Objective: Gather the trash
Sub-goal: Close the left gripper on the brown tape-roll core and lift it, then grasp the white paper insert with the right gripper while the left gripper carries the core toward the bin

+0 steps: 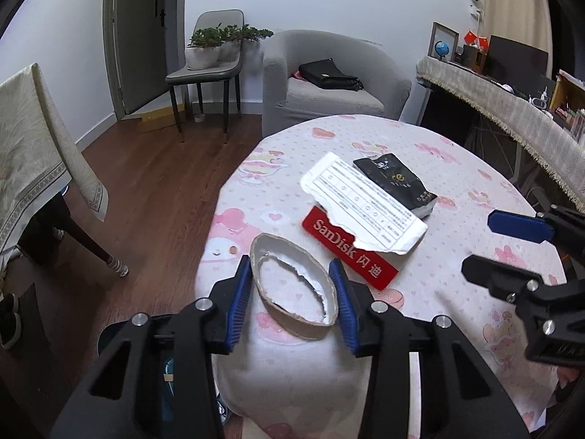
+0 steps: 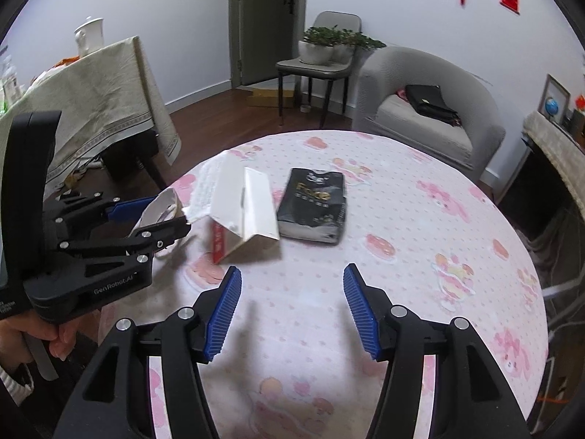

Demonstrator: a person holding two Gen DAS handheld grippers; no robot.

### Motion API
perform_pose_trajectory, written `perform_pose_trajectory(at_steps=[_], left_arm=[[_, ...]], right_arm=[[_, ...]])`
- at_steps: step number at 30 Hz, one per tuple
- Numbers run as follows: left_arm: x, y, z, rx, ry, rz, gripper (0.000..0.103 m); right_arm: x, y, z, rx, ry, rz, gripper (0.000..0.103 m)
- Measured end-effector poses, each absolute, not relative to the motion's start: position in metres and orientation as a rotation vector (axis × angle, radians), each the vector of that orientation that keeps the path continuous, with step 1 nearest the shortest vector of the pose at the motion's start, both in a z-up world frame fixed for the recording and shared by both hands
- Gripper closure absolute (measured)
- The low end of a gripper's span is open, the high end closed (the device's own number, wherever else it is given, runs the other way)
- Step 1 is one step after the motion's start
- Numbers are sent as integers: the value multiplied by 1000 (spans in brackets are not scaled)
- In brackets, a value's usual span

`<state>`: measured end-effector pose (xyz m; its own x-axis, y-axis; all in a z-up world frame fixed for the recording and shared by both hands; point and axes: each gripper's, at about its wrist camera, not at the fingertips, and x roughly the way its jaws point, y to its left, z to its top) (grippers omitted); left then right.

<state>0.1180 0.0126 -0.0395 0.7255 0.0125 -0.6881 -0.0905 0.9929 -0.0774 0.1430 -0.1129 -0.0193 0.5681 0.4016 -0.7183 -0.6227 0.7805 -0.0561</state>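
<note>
In the left wrist view the cardboard ring [image 1: 292,289] lies on the table [image 1: 457,168] at lower centre between the left gripper [image 1: 292,292] fingers — above and right of it the torn sheet [image 1: 365,205] overlaps the card [image 1: 351,252], the pouch [image 1: 398,183] behind both.

Torn cardboard ring [image 1: 292,289], squashed oval, table edge.

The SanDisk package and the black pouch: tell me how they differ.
The SanDisk package is red with white lettering; the black pouch is dark with gold print. The SanDisk package lies flat and rigid, half covered by torn white paper; the black pouch is crumpled and only its edge is overlapped. The package lies nearer the left gripper. Both rest on the pink tablecloth, ungripped.
</note>
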Motion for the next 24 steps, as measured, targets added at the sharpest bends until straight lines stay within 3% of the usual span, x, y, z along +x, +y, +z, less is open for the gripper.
perform_pose_trajectory(at_steps=[15,24], left_arm=[[100,45,-33,-163,745,63,58],[85,68,-35,-206,765,56,58]], right_arm=[[149,-69,-23,-384,725,611,44],[158,-57,-31,-414,725,587,58]])
